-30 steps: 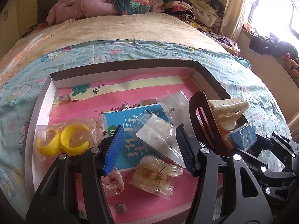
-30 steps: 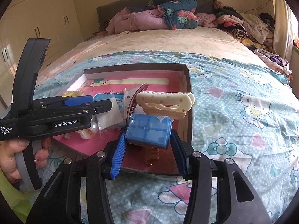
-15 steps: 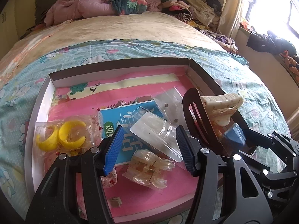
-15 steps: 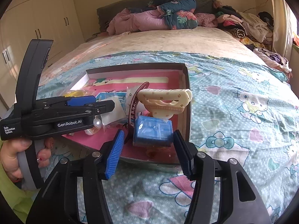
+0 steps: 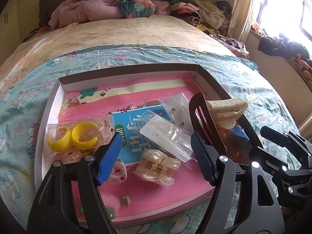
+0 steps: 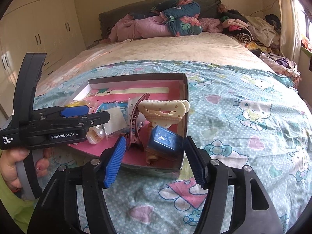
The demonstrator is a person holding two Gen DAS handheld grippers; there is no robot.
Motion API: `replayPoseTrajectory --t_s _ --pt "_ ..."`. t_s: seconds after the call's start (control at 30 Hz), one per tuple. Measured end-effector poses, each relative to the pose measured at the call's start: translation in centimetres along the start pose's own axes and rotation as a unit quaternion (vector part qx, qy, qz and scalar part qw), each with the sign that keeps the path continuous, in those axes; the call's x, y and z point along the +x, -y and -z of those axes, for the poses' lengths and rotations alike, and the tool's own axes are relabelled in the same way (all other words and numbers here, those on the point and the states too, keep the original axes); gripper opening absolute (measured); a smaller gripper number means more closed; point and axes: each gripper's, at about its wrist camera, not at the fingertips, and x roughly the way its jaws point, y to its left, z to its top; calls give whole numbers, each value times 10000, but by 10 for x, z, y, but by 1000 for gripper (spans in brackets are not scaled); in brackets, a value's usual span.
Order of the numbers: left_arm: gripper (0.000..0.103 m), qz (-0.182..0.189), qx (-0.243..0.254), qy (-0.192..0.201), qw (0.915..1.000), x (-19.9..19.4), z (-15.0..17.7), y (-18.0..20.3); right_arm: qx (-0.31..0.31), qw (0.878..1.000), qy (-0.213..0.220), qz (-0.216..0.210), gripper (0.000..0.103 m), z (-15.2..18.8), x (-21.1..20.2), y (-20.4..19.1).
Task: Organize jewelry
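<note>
A shallow box (image 5: 50, 105) (image 6: 184, 89) with a pink floor lies on the bed. It holds yellow rings in a bag (image 5: 78, 134), a clear hair claw (image 5: 156, 166), a clear packet (image 5: 165, 136), a dark hair clip (image 6: 134, 120), a cream hair claw (image 6: 165, 110) and a small blue box (image 6: 164, 140) lying tilted in the near right corner. My left gripper (image 5: 156, 156) is open over the clear claw. My right gripper (image 6: 154, 163) is open and empty, just in front of the blue box.
The box sits on a teal cartoon-print sheet (image 6: 243, 117). Pillows and a quilt (image 6: 165, 23) lie at the head of the bed, piled clothes (image 6: 253, 29) at the far right. Wardrobe doors (image 6: 39, 29) stand on the left.
My right gripper opened and let the blue box go into the box's near right corner, then drew back. My left gripper drew back slightly over the box.
</note>
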Motion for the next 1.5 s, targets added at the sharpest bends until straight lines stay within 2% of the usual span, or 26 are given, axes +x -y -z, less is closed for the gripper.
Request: replayPoseTrajectory --t_s 0.47,0.7,1.07,1.5 --pt "91 -157 -194 256 9994 -31 5 -15 -39 9997 257 20 87 -4 -17 -10" --pt "91 -239 -290 355 9987 -46 11 -24 -98 9994 332 11 92 -5 -24 -22" --pt "92 -361 -383 537 9972 -73 27 -36 -234 9987 448 54 95 -2 -33 -41" --pt "92 -540 -333 727 9953 -103 64 -34 -303 9977 601 109 97 16 -52 -60"
